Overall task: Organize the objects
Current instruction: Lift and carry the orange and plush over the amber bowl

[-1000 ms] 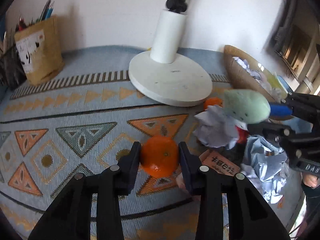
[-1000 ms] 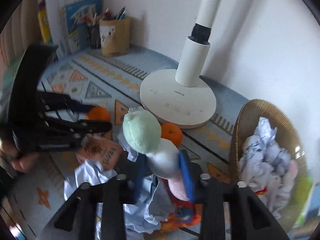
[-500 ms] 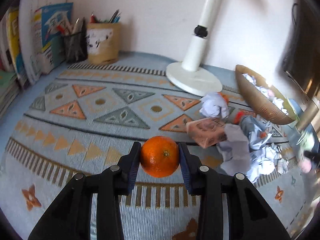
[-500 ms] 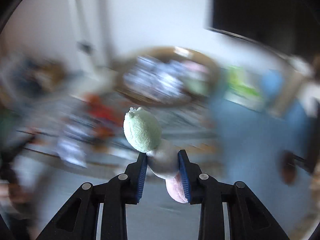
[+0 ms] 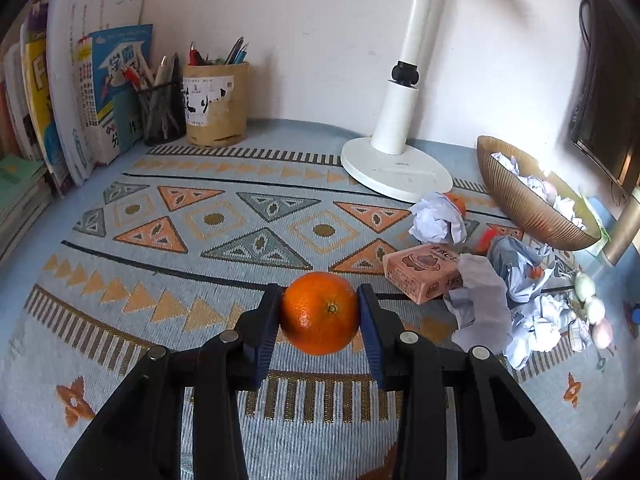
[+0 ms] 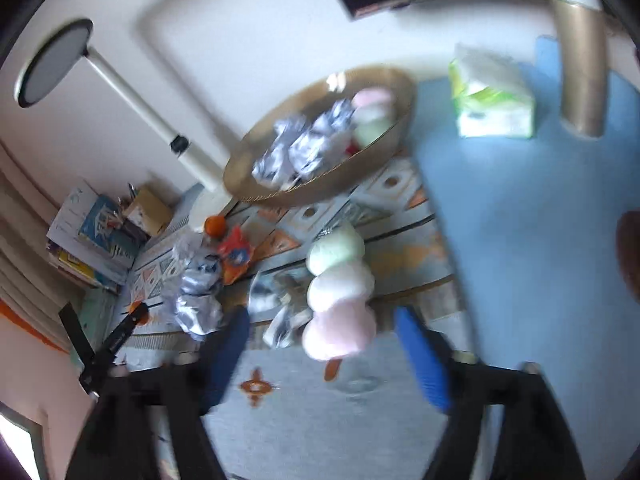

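Orange point(image 5: 320, 313) clamped in your left gripper point(image 5: 319, 320), mid-carry; pick its drop spot. Right gripper point(image 6: 322, 336) wide open, plush dango skewer point(image 6: 340, 294) released near the patterned mat's point(image 6: 304, 420) right edge.

Patterned mat point(image 5: 240, 240) — crumpled paper point(image 5: 438, 220) atop.

Home study corner. Desk point(image 5: 248, 216) under a woven patterned cloth, set against a plain white wall. Schoolbooks point(image 5: 100, 92) upright at left, two pen holders point(image 5: 214, 110) beside them, white desk lamp point(image 5: 396, 136), tissue pack point(image 6: 494, 98), wicker bowl point(image 5: 528, 204) holding crumpled paper.
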The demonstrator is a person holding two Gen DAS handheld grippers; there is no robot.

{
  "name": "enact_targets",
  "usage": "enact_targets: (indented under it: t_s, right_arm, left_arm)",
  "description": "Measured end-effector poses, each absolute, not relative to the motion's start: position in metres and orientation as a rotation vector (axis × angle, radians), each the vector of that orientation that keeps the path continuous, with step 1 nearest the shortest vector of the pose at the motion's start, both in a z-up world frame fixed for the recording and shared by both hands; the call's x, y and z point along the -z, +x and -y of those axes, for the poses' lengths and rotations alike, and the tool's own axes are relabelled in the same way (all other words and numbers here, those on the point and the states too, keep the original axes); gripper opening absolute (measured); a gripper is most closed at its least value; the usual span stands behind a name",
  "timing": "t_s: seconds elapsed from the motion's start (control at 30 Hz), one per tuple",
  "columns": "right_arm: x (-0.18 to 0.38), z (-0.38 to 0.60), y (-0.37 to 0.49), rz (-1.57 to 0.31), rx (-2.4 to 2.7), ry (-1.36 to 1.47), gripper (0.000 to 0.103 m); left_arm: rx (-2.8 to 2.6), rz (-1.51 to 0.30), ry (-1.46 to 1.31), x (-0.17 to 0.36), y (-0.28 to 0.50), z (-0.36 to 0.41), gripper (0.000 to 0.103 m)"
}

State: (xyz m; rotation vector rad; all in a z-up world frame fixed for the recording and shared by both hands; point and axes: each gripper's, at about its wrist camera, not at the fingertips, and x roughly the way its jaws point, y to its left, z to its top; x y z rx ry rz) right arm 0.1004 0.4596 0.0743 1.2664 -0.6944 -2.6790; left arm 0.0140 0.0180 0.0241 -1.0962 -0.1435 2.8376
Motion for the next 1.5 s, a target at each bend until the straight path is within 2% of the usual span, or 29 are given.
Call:
enact_targets:
  t_s: [0.17, 0.27, 0.37, 0.4, 0.57, 0.63, 0.7, 0.8, 1.13, 1.23, 1.5]
  right_arm:
    - [-0.048, -0.444, 0.081, 0.604, 2.662, 1.321, 0.083]
    - [-0.037, -0.424, 0.07, 0.455, 2.79, 1.33, 0.083]
    - [-0.026, -0.422, 0.06, 0.457, 2.85, 1.334, 0.081]
    - [-0.024, -0.42, 0.057, 0.434, 2.87, 1.362, 0.076]
    - [-0.029, -0.406, 0.065, 0.256, 2.982, 1.341, 0.065]
    - [-0.032, -0.395, 0.069, 0.154, 3.022, 1.316, 0.052]
    - [-0.033, -0.388, 0.07, 0.099, 3.034, 1.288, 0.043]
    - [-0.035, -0.388, 0.072, 0.093, 3.041, 1.273, 0.04]
    - [-0.033, -0.383, 0.069, 0.073, 3.01, 1.316, 0.041]
    - [-0.03, -0.382, 0.064, 0.065, 2.998, 1.367, 0.055]
    - [-0.024, -0.388, 0.058, 0.142, 2.92, 1.422, 0.055]
  left_arm:
    - [-2.839, 0.157, -1.096, -0.024, 0.015, -0.017, 0.035]
    - [-2.836, 0.153, -1.095, -0.024, 0.014, -0.018, 0.035]
    - [-2.833, 0.153, -1.086, -0.024, 0.015, -0.018, 0.035]
    - [-2.831, 0.154, -1.084, -0.024, 0.015, -0.018, 0.035]
    - [-2.834, 0.127, -1.091, -0.024, 0.016, -0.021, 0.035]
    - [-2.832, 0.109, -1.105, -0.024, 0.014, -0.022, 0.035]
    - [-2.832, 0.111, -1.11, -0.023, 0.014, -0.022, 0.035]
    - [-2.835, 0.12, -1.112, -0.023, 0.014, -0.021, 0.035]
    - [-2.833, 0.116, -1.108, -0.023, 0.014, -0.022, 0.035]
    - [-2.83, 0.116, -1.107, -0.023, 0.015, -0.022, 0.035]
    - [-2.826, 0.115, -1.098, -0.025, 0.016, -0.022, 0.035]
